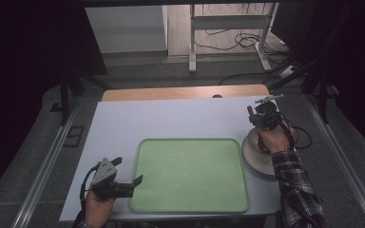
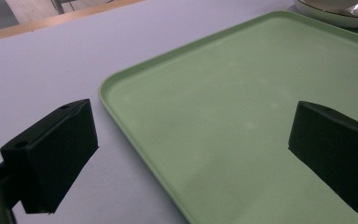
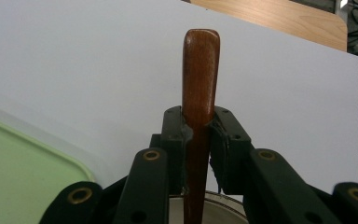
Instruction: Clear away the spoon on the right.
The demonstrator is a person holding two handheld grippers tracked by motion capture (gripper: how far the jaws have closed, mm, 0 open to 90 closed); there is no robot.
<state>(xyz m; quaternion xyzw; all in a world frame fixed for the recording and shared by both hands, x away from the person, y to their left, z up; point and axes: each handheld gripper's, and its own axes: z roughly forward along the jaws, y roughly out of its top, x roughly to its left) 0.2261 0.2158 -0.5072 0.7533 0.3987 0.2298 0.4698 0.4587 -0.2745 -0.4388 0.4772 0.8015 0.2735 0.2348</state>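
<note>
A light green tray (image 1: pixel 190 175) lies flat on the white table (image 1: pixel 123 123), with nothing on it. My left gripper (image 1: pixel 129 175) sits at the tray's near left corner, open, its two black jaws straddling the tray's left rim (image 2: pixel 121 126) with nothing between them. My right gripper (image 1: pixel 255 116) is right of the tray, above a white bowl (image 1: pixel 256 154). It is shut on a brown wooden handle (image 3: pixel 199 79) that points up and away past the jaws. The handle's lower end goes down toward the bowl's rim (image 3: pixel 219 205) and is hidden.
A wooden board (image 1: pixel 185 92) runs along the table's far edge. Past it are a metal frame's legs (image 1: pixel 192 57) and cables on the floor. White dishes (image 2: pixel 340 11) sit by the tray's far right corner. Dark curtains close off both sides.
</note>
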